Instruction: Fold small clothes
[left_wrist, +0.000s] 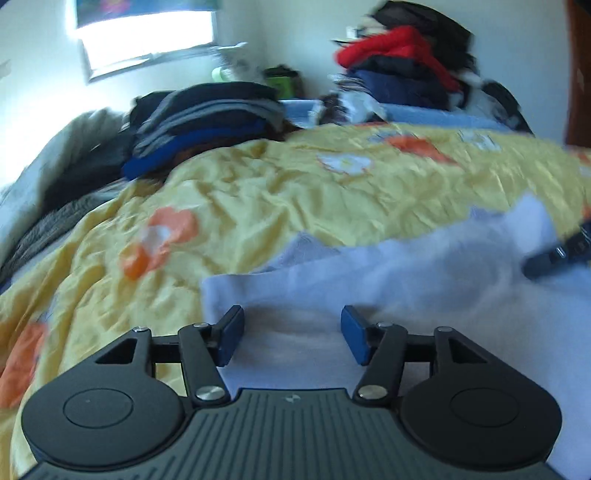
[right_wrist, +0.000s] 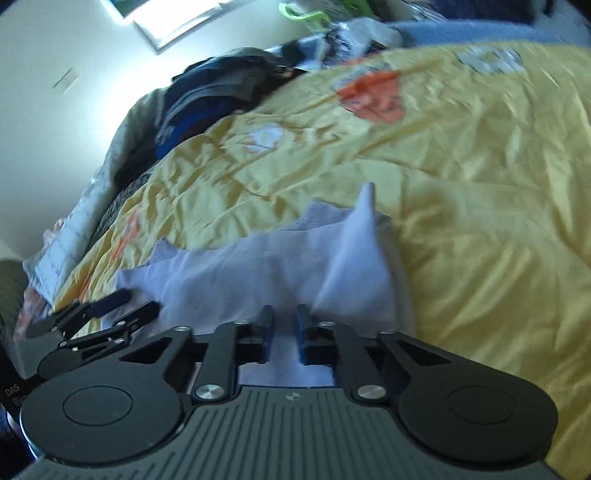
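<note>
A small white garment (left_wrist: 388, 280) lies rumpled on the yellow flowered bedspread (left_wrist: 258, 184). My left gripper (left_wrist: 293, 332) hovers over the garment's near left part, open, its blue pads wide apart with only cloth below them. In the right wrist view the same white garment (right_wrist: 258, 273) has one fold standing up in a peak. My right gripper (right_wrist: 284, 328) is at its near edge, jaws only narrowly apart, white cloth showing in the gap. The left gripper (right_wrist: 129, 304) appears at the left there, and one finger of the right gripper (left_wrist: 554, 254) at the right edge of the left wrist view.
A stack of folded dark clothes (left_wrist: 207, 122) sits at the far left of the bed. A heap with a red garment (left_wrist: 399, 55) stands at the far right. A bright window (left_wrist: 147, 33) is on the back wall. Grey bedding (right_wrist: 74, 236) hangs off the left side.
</note>
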